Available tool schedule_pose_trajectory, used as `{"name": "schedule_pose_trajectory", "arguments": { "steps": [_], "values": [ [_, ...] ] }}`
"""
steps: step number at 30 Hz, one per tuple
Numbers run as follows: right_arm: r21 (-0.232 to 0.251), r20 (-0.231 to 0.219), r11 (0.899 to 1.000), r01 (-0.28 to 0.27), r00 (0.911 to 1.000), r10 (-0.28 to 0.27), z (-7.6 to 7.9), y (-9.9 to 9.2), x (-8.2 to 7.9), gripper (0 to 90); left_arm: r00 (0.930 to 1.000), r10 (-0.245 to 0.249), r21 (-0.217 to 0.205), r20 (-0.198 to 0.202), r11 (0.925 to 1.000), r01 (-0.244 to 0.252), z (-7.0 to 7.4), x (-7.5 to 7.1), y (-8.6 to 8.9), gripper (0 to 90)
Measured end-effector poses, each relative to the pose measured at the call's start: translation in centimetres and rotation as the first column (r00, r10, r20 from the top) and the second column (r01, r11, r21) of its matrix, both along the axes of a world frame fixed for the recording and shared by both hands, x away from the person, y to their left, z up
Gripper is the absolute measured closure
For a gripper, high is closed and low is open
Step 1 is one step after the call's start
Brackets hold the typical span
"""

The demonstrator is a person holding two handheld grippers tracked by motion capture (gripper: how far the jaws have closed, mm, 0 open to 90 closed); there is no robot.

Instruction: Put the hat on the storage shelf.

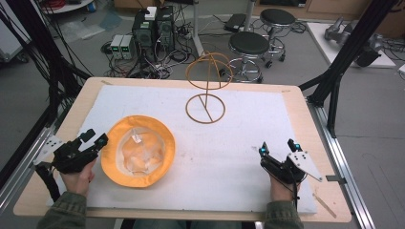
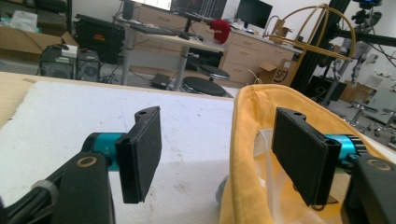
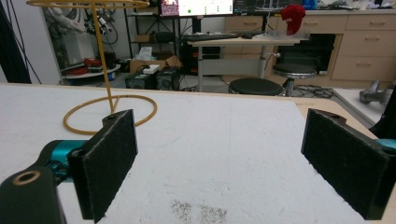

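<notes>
An orange-yellow bucket hat lies crown down on the white mat, its pale lining facing up. My left gripper stands open at the hat's left edge. In the left gripper view the hat's brim rises between the jaws of my left gripper, and the right jaw hangs over the lining. A yellow wire hat stand stands upright at the mat's far middle. My right gripper is open near the front right, with bare mat between its jaws. The wire stand is ahead to its left.
The wooden table's edge frames the mat. Black frame posts rise at the right and left sides. Two black stools and computer towers stand on the floor beyond the far edge.
</notes>
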State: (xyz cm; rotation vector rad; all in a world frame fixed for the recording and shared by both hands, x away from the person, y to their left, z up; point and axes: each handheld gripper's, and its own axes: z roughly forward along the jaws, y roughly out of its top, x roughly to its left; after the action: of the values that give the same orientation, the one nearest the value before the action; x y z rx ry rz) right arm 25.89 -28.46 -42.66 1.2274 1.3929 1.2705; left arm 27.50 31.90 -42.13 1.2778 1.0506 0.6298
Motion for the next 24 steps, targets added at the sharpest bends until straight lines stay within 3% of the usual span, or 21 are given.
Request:
{"name": "schedule_pose_trajectory", "arguments": {
  "steps": [8, 16, 24],
  "values": [
    [0.005, -0.006, 1.000, -0.006, 1.0000, 0.006, 0.0, 0.0, 0.1, 9.5, 0.9977, -0.043, -0.004, -0.053, 0.9991, 0.043, -0.4, 0.5, -0.2, 34.3],
    [0.005, -0.007, 1.000, -0.010, 0.9999, 0.010, 0.0, 0.0, 0.1, 9.5, 0.9905, -0.094, 0.002, -0.100, 0.9955, 0.095, -0.7, 0.9, -0.6, 37.2],
    [0.004, -0.009, 1.000, -0.008, 0.9999, 0.008, 0.0, 0.0, 0.1, 9.5, 0.9802, -0.152, -0.026, -0.127, 0.9884, 0.150, -0.9, 1.1, -0.4, 52.3]
  ]
}}
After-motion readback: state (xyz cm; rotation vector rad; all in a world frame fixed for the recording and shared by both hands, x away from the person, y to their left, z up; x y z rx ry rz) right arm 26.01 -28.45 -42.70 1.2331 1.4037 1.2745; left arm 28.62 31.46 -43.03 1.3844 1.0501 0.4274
